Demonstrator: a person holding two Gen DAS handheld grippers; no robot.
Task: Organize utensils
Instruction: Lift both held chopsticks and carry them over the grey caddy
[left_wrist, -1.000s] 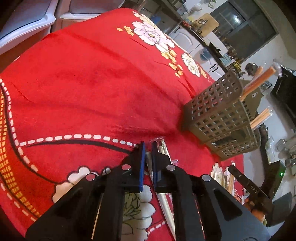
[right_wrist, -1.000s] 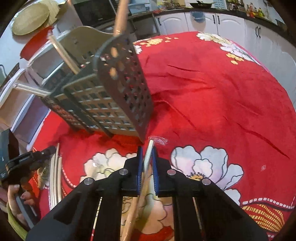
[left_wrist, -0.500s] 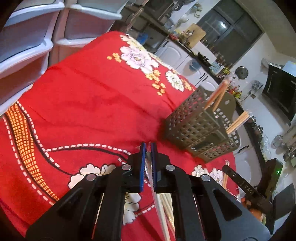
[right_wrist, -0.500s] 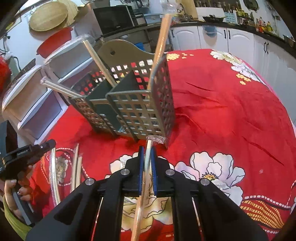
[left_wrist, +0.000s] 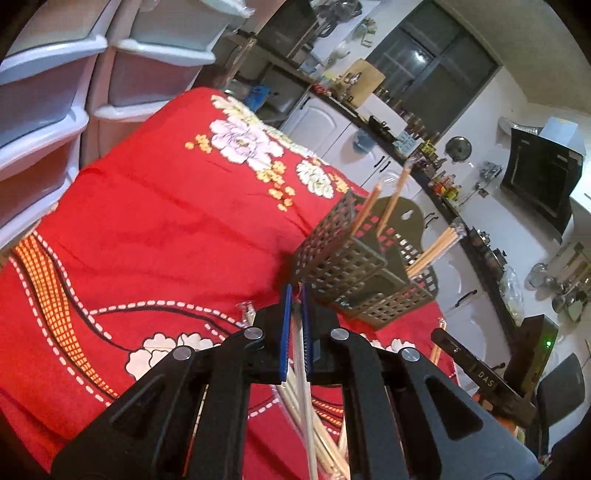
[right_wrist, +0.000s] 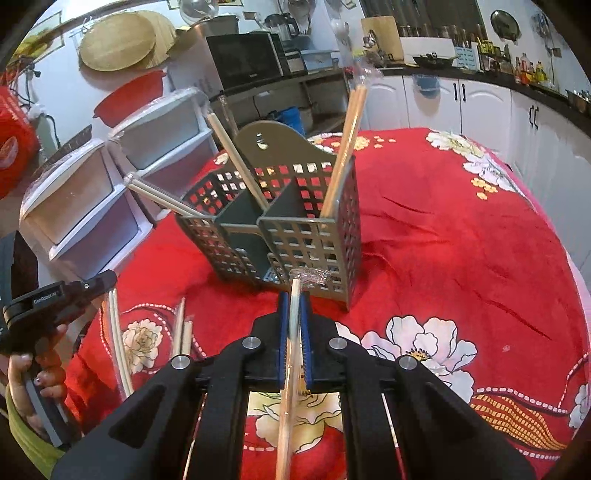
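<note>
Left tongs (left_wrist: 294, 295) clamped on thin stick (left_wrist: 303, 373). Right tongs (right_wrist: 294, 302) clamped on wrapped chopsticks (right_wrist: 291, 332). Caddy (right_wrist: 295, 236) just ahead on worktop (right_wrist: 461, 258).

A grey lattice caddy (right_wrist: 295, 225) stands on a red, white-flowered tablecloth (right_wrist: 443, 236).

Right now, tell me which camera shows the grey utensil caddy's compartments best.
The right wrist view. It looks down into the grey utensil caddy, so its inner dividers and the chopsticks standing in separate compartments are clear. The left wrist view shows the caddy tilted from the side, mostly its perforated outer walls.
</note>
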